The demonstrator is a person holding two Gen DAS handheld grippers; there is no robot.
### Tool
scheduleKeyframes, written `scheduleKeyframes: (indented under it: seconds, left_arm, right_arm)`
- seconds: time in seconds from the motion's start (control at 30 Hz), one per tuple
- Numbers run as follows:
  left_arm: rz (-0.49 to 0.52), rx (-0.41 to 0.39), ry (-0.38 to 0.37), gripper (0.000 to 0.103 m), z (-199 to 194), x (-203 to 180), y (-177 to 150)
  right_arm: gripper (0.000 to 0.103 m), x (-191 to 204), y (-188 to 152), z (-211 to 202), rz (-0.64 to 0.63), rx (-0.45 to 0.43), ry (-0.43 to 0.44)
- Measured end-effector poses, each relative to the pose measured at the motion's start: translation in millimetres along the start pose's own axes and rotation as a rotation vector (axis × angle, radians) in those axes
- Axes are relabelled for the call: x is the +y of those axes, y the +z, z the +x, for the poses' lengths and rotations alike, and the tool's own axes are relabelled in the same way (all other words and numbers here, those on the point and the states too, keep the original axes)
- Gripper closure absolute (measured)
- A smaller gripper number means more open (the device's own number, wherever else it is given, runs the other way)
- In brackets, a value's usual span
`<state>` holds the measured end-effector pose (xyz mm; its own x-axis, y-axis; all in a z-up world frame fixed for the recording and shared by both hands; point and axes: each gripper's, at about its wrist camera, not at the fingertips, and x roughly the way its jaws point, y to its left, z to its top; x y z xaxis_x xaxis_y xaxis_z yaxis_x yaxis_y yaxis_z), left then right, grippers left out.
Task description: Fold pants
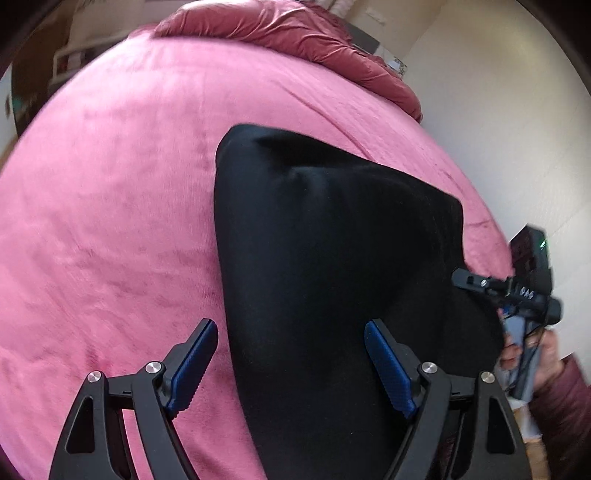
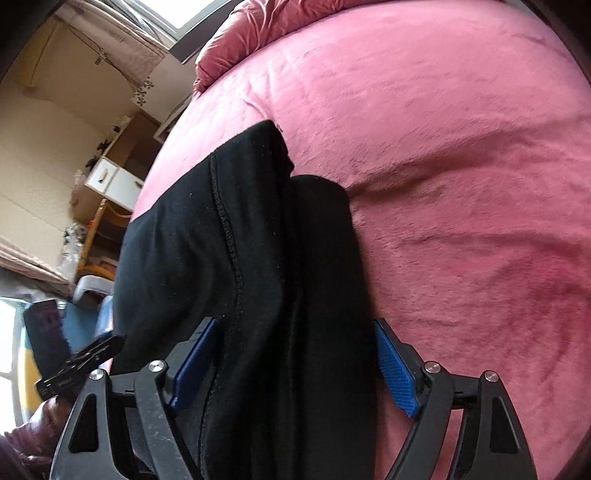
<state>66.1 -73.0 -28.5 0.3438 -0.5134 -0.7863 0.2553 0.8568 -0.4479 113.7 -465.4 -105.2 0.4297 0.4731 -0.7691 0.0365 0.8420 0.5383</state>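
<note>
Black pants [image 2: 258, 258] on pink blanket [image 2: 461, 166]; left gripper [image 1: 291, 365], right gripper [image 2: 295, 365] both spread wide

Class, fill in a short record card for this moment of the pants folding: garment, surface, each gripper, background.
garment: black pants, bunched, seam showing
surface: pink blanket on a bed
left gripper: open, one edge of the pants between its fingers
right gripper: open, pants between its fingers
background: rumpled red duvet at the far edge
</note>
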Motion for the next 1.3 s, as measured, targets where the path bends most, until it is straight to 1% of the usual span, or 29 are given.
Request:
scheduleKeyframes:
  seconds: [0.03,0.1,0.2,0.27,0.37,0.4,0.53,0.57,0.6,0.67,0.77,0.87,0.93,1.0,1.03,1.1,1.13,1.2,1.23,1.3]
  left_arm:
    - [-0.031,0.011,-0.028,0.02,2.0,4.8,0.8]
    - [-0.069,0.026,-0.059,0.02,5.5,10.6,0.1]
    - [-0.143,0.068,-0.133,0.02,15.0,21.7,0.5]
    - [-0.186,0.085,-0.166,0.02,19.5,28.2,1.4]
    - [-0.189,0.087,-0.169,0.02,20.6,28.7,2.1]
    - [-0.186,0.087,-0.167,0.02,21.1,28.3,2.1]
    - [-0.176,0.092,-0.154,0.02,23.0,25.4,4.0]
    - [-0.169,0.095,-0.151,0.02,24.2,23.7,5.7]
    - [-0.163,0.098,-0.15,0.02,25.4,21.5,6.5]
    - [-0.152,0.103,-0.145,0.02,28.7,16.9,8.7]
    - [-0.137,0.104,-0.146,0.02,33.6,9.9,11.1]
    - [-0.119,0.108,-0.152,0.02,37.4,3.6,17.1]
    - [-0.111,0.106,-0.161,0.025,39.8,2.1,19.1]
    - [-0.107,0.103,-0.178,0.028,41.4,2.8,22.4]
    - [-0.113,0.103,-0.188,0.031,43.4,2.7,22.4]
    - [-0.125,0.107,-0.21,0.036,45.2,3.6,23.2]
    - [-0.123,0.107,-0.214,0.041,45.2,3.8,22.9]
    - [-0.114,0.106,-0.227,0.048,42.6,3.3,25.2]
    - [-0.107,0.106,-0.231,0.052,41.5,2.4,26.8]
    - [-0.095,0.106,-0.234,0.056,39.3,1.4,28.5]
  right_arm:
    - [0.02,-1.5,0.8,1.7,0.003,0.004,0.01]
    - [0.018,-4.2,2.1,4.5,0.008,0.014,0.038]
    - [0.017,-11.4,2.3,7.7,0.027,0.026,0.088]
    - [0.017,-13.5,1.4,8.4,0.032,0.033,0.113]
    - [0.018,-13.9,-1.5,4.9,0.028,0.045,0.115]
    - [0.018,-12.3,-0.8,1.6,0.022,0.042,0.09]
    - [0.02,1.4,-0.6,-20.0,-0.026,-0.034,0.035]
    - [0.025,6.0,0.4,-24.8,-0.042,-0.048,0.021]
    - [0.032,10.0,1.2,-27.3,-0.061,-0.054,0.018]
    - [0.037,16.7,3.3,-28.3,-0.091,-0.042,0.015]
    - [0.037,25.3,6.9,-18.9,-0.124,-0.011,-0.017]
    - [0.018,15.9,9.5,-7.7,-0.095,0.022,-0.06]
    - [0.019,6.5,7.0,-2.7,-0.063,0.037,-0.009]
    - [0.02,1.6,6.5,6.6,-0.043,0.077,0.081]
    - [0.02,0.6,6.1,11.1,-0.042,0.095,0.108]
    - [0.02,-1.6,6.7,19.0,-0.039,0.097,0.134]
    - [0.022,-2.9,8.4,21.7,-0.033,0.093,0.149]
    - [0.037,2.0,12.0,23.4,-0.046,0.085,0.154]
    - [0.041,4.4,9.9,21.9,-0.065,0.085,0.143]
    - [0.052,13.3,8.4,19.0,-0.105,0.086,0.123]
